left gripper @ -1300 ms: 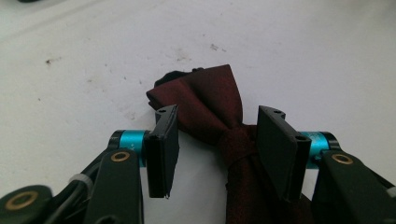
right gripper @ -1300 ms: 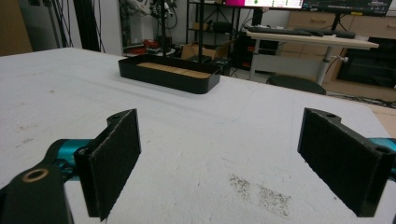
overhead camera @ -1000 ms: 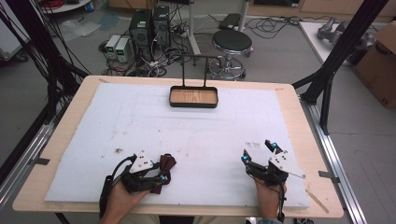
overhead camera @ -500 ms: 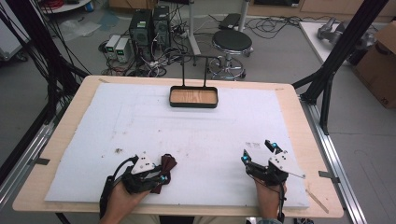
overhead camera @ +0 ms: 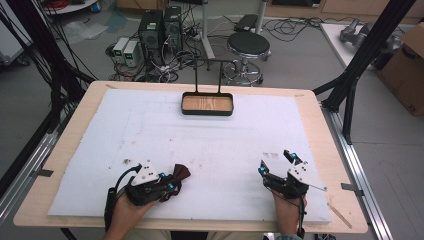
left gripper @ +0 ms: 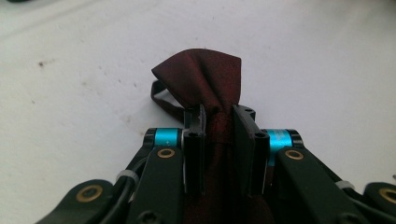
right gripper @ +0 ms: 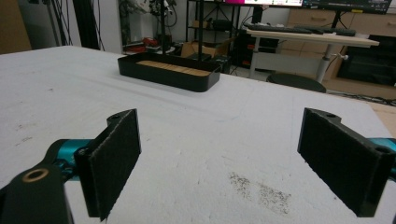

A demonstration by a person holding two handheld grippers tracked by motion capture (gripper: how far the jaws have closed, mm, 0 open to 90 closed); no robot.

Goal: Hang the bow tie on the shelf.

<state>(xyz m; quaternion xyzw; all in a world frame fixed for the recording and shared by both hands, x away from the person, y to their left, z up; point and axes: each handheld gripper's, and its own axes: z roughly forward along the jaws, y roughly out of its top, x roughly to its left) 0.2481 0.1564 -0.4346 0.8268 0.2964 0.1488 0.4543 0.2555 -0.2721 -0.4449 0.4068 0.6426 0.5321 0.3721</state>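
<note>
White padding covers the wooden tabletop [overhead camera: 70, 145], with no readable writing on anything. At the lower left of the high view, the left gripper [overhead camera: 172, 184] has its jaws clenched on a dark red bow tie [left gripper: 205, 84], which lies on the padding with a thin strap looping out beside it. At the lower right, the right gripper [overhead camera: 276, 164] rests with jaws spread wide and empty. A black tray [overhead camera: 207, 104] with a wooden floor sits at the upper centre.

Even diffuse overhead light, soft faint shadows, no glare, high view slightly soft, both gripper views' near jaws blurred, backgrounds sharper.
</note>
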